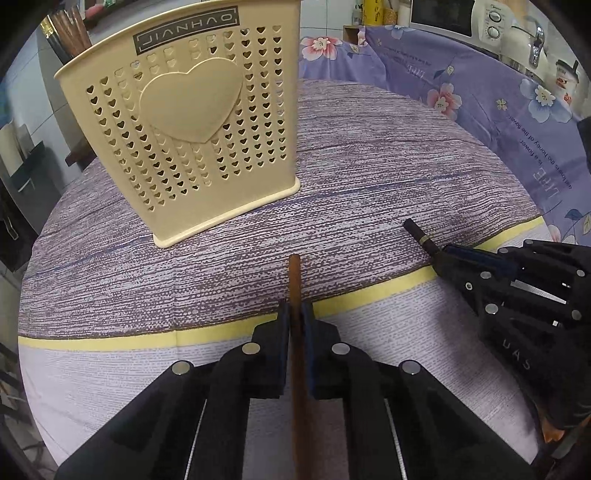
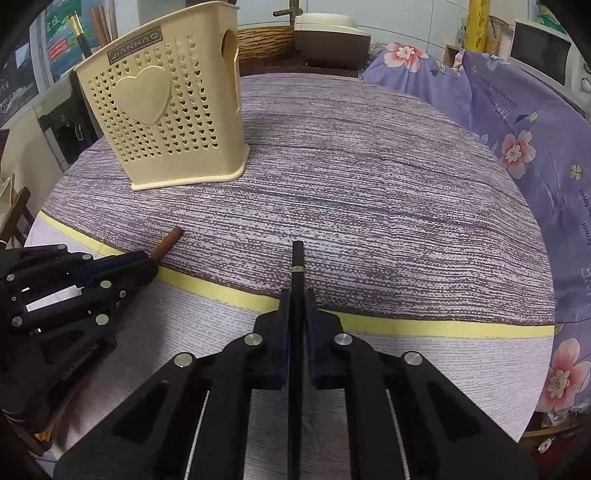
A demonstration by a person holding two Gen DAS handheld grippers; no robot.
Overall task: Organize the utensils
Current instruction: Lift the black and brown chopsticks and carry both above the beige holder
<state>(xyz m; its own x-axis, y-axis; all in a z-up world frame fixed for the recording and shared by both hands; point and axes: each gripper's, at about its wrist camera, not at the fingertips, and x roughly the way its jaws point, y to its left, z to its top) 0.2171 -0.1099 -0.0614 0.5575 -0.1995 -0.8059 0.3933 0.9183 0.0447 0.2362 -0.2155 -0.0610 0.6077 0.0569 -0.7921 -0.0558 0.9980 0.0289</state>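
A cream utensil holder point(image 1: 192, 122) with heart-shaped holes stands upright on the cloth-covered table, far left in both views point(image 2: 166, 114). My left gripper point(image 1: 295, 314) is shut on a brown wooden chopstick point(image 1: 295, 280), whose end sticks out past the fingertips toward the holder. My right gripper point(image 2: 297, 299) is shut on a black chopstick point(image 2: 297, 258) with a gold band. Each gripper shows in the other's view: the right gripper point(image 1: 439, 254) at the right with the black chopstick point(image 1: 415, 230), the left gripper point(image 2: 149, 264) at the left with the brown chopstick point(image 2: 170, 242).
Several chopsticks point(image 2: 98, 24) stand behind the holder's rim. A floral purple cloth point(image 2: 517, 122) lies bunched along the table's right side. The tablecloth point(image 2: 369, 192) has a yellow stripe across it. A microwave point(image 1: 454, 16) and kitchen items sit beyond the far edge.
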